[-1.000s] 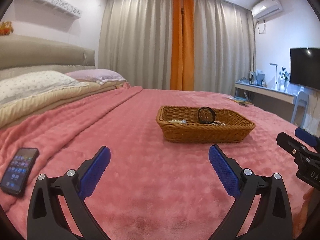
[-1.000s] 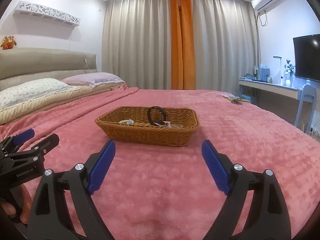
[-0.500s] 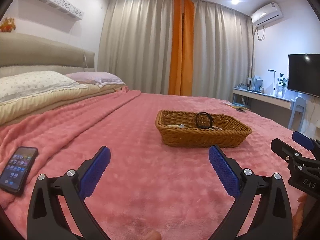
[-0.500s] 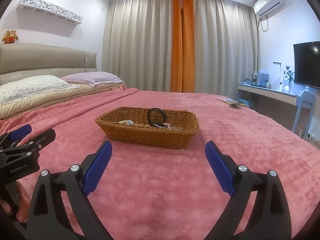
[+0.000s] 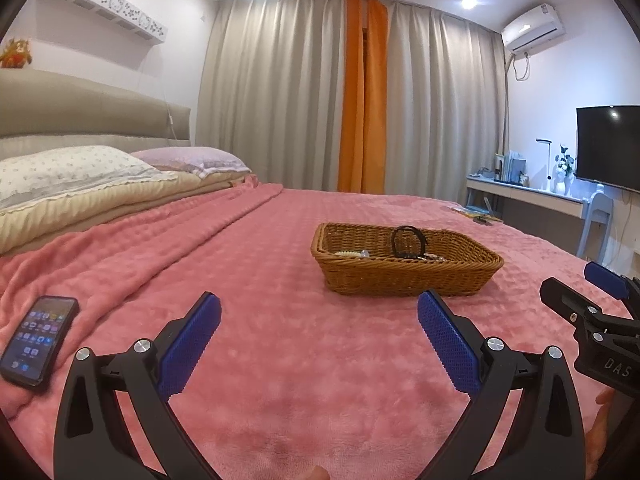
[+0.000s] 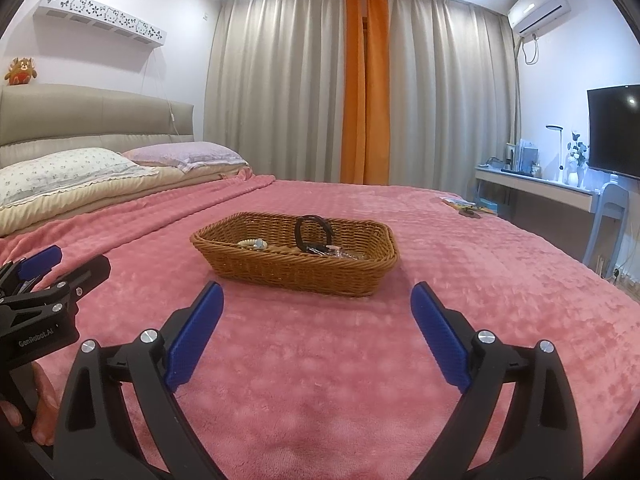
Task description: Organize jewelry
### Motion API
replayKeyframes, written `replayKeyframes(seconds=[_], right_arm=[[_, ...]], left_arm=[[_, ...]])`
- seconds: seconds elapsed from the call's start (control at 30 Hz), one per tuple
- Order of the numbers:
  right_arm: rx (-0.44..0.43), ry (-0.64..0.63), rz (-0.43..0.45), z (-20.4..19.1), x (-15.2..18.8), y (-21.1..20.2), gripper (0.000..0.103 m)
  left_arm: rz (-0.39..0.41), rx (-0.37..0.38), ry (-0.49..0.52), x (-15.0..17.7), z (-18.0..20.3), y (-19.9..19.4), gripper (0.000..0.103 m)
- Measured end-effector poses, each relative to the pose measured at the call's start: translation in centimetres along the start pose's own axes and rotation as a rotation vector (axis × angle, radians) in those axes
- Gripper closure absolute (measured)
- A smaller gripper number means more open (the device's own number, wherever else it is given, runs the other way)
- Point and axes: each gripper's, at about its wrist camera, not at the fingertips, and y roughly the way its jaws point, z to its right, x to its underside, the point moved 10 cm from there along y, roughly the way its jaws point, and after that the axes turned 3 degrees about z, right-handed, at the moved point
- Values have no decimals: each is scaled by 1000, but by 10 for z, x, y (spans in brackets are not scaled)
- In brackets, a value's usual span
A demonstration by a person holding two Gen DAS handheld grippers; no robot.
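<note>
Jewelry point(image 6: 316, 249) lies in a woven basket point(image 6: 296, 268) on the bed, in the middle of the right wrist view, ahead of the right gripper point(image 6: 316, 320) and well apart from its tips. A black ring-shaped piece point(image 6: 313, 232) stands up against the basket's far side, a pale beaded piece point(image 6: 252, 243) lies toward the left end, and some small shiny bits are beside the ring, too small to tell apart. The right gripper's jaws have just been opening and now stand wide, with nothing between the blue pads point(image 6: 196, 332) but blanket. In the left wrist view the basket sits right of centre, beyond the left gripper point(image 5: 320, 332), whose jaws are spread wide and hold nothing either. Each gripper shows at the edge of the other's view: the left one at lower left of the right wrist view, with fingers point(image 6: 40, 420) of a hand under it, and the right one at the right edge of the left wrist view.

A phone point(image 5: 38, 340) lies face up with its screen lit at lower left of the left wrist view, well apart from the basket. Nothing lies between the grippers and the basket.

The pink blanket point(image 6: 480, 280) covers the bed; two pillows point(image 6: 72, 168) rest by the padded headboard at left. Grey and orange curtains point(image 6: 360, 80) fill the far wall, with a desk point(image 6: 536, 188), a chair and a dark television point(image 6: 614, 128) at right.
</note>
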Motion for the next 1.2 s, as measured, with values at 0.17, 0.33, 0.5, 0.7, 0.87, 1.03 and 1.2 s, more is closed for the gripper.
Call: replayKeyframes(seconds=[0.17,0.33,0.5,0.7,0.87,1.03,1.2], right_arm=[[0,1,-1,1,0,1,13],[2,1,0,1,0,1,9],[1,12,-1,4,-1,1,9],[4,7,1,4,0,-1,9],[4,7,1,3,-1,-2,9],[4,5,2,4,-1,-2,9],[4,5,2,3,-1,-1,9]], left_arm=[[-4,1,5,1,1,1,8],[-7,-2,-5,1,0,1,8],[-10,1,5,2,2,1,8],[-5,5,6,1,2,0,8],[0,10,16,1,5,-2,8],[-2,10,16,1,6,-1,8],[1,13,24,1,8,-2,8]])
